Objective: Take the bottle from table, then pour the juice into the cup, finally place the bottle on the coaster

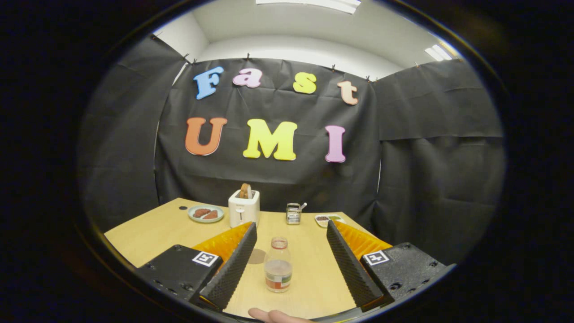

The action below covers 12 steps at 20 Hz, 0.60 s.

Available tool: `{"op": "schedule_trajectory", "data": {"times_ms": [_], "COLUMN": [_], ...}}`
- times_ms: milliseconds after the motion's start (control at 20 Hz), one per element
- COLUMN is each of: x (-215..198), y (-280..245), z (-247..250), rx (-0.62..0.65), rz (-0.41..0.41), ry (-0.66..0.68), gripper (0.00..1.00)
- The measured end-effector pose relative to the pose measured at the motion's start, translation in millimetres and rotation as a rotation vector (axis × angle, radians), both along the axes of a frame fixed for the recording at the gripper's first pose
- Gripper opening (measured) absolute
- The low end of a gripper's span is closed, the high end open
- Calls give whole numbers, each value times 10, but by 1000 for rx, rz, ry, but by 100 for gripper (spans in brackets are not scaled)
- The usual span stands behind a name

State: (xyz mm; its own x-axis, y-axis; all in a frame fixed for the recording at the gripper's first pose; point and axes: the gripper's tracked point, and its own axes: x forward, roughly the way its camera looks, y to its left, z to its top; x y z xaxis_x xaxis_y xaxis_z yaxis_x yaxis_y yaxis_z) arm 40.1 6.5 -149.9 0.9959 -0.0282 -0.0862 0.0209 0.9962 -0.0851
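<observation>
A small clear bottle (278, 265) with a red-rimmed open neck, a little juice in its lower part and a coloured label stands upright on the wooden table (152, 233). It sits between my two fingers, slightly nearer the left one, with gaps on both sides. My gripper (291, 231) is open and touches nothing. A round brownish coaster (257, 256) lies flat just left of the bottle, partly hidden behind the left finger. A metal cup (293, 213) with a handle stands farther back, beyond the fingertips.
A white toaster (243, 208) with bread in it stands at the back of the table. A plate (206, 213) with brown food lies left of it, a small dish (328, 219) right of the cup. A fingertip (273, 316) shows at the near edge.
</observation>
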Motion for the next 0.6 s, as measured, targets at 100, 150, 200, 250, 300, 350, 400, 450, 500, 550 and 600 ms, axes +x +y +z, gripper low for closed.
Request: {"op": "schedule_trajectory", "data": {"times_ms": [100,150,200,250,300,350,400,450,500,550,600], "x": [38,78,110,139,172,208,230,251,277,317,353], "y": [9,5,-9,-42,-68,-77,-91,-108,-113,-118,-106], "z": [-196,-300,-368,-411,-445,-501,-562,-627,-696,-777,-862], "rx": [20,35,45,53,60,66,69,76,85,94,103], "rz": [7,12,12,7,2,2,1,1,4,6,14], "ry": [35,51,57,54,45,35,33,29,31,37,43], "gripper": [100,100,100,100,100,100,100,100,100,100,100]}}
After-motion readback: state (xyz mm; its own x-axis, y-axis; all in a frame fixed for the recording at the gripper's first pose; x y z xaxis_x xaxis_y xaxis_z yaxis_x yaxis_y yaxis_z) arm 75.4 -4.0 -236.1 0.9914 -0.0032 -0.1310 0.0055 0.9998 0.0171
